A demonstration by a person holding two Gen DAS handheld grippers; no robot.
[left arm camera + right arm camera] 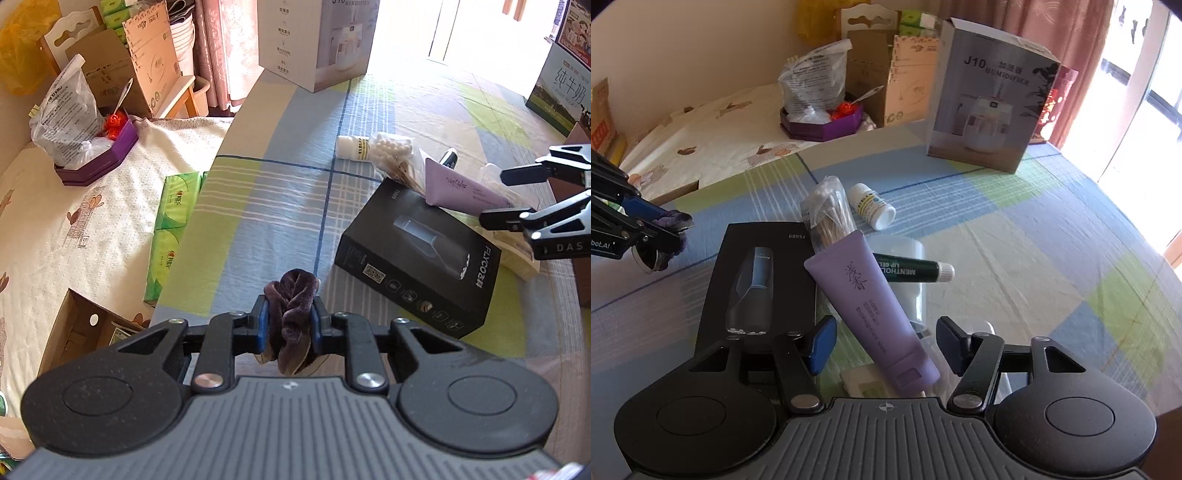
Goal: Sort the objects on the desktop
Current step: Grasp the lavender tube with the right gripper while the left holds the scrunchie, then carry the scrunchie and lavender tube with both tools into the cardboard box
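Plaid cloth (258,192) in blue, green and white covers the table in the left wrist view, with a white patterned bedspread (92,206) at the left of the frame. At bottom centre the left gripper (289,320) is clamped on a dark purple velvet scrunchie (293,314), bunched between the 2 blue pads. At centre right lies a black shaver box (417,254), long axis running from upper left to lower right. A bag of cotton swabs (395,155), a small white bottle (352,147) and a lilac tube (461,186) lie above it, and the right gripper (493,195) enters from the right edge with fingers apart. In the right wrist view the same cloth (1034,240) spreads beneath a humidifier box (990,107) standing at upper centre. The right gripper (886,345) straddles the lilac tube (871,306) at bottom centre, pads apart and clear of it; its long axis slants from upper left, crimped end, to lower right, cap nearest the camera. A green lip gel tube (912,268) lies crosswise behind it, cap pointing right.
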